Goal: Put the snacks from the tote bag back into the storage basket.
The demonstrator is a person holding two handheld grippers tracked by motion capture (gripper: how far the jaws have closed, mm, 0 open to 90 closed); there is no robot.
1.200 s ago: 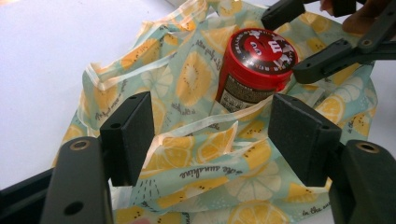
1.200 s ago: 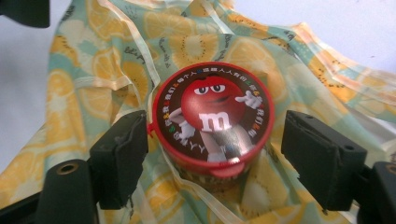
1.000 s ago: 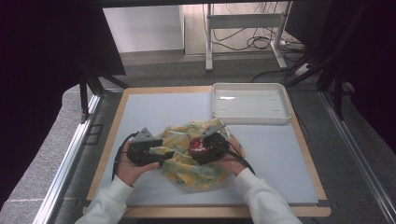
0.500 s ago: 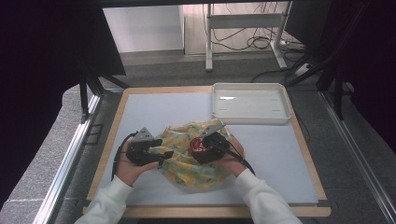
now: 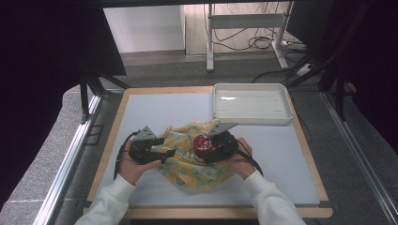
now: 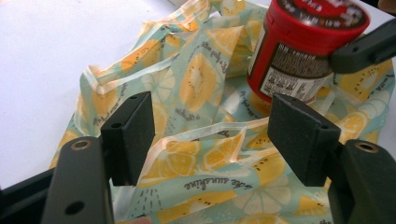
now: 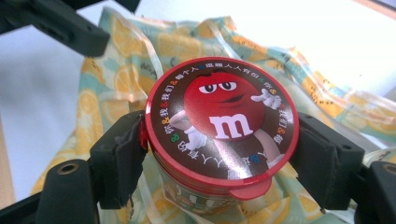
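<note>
White and wood-edged, the counter (image 5: pixel 141 112) carries an empty white tray (image 5: pixel 251 104) at the far side and a crumpled lemon-print bag (image 5: pixel 197 161) near the person. On the bag stands a red candy tub (image 7: pixel 219 126), clamped at its lid by the right gripper (image 5: pixel 217 146). The left gripper (image 6: pixel 210 133) is apart around a bag edge. I judge the tub stiff and light, the bag soft and slippery; take its hem.
</note>
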